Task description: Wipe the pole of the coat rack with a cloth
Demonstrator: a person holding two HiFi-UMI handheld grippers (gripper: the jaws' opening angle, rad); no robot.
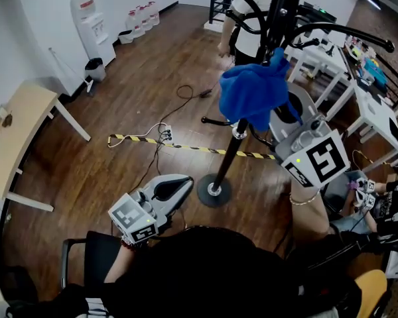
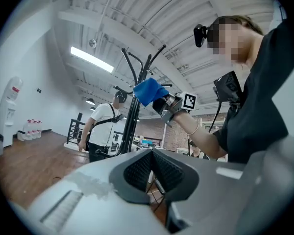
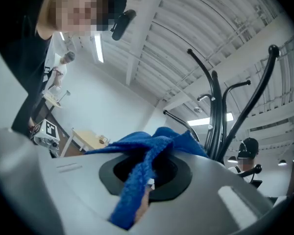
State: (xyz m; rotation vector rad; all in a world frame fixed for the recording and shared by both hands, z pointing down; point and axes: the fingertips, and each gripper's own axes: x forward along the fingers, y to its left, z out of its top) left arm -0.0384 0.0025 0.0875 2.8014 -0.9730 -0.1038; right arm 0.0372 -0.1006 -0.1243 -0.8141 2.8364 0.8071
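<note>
My right gripper [image 1: 283, 114] has its fingers clamped on the blue cloth [image 1: 252, 95], held against the coat rack pole [image 1: 229, 152] high up; I'd say wiping is underway, lower stretch left to do. Left gripper [image 1: 178, 185] hangs low, fingers closed, empty

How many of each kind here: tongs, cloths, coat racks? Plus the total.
tongs: 2, the left tongs shut on nothing, the right tongs shut on the blue cloth
blue cloth: 1
coat rack: 1
total: 4
</note>
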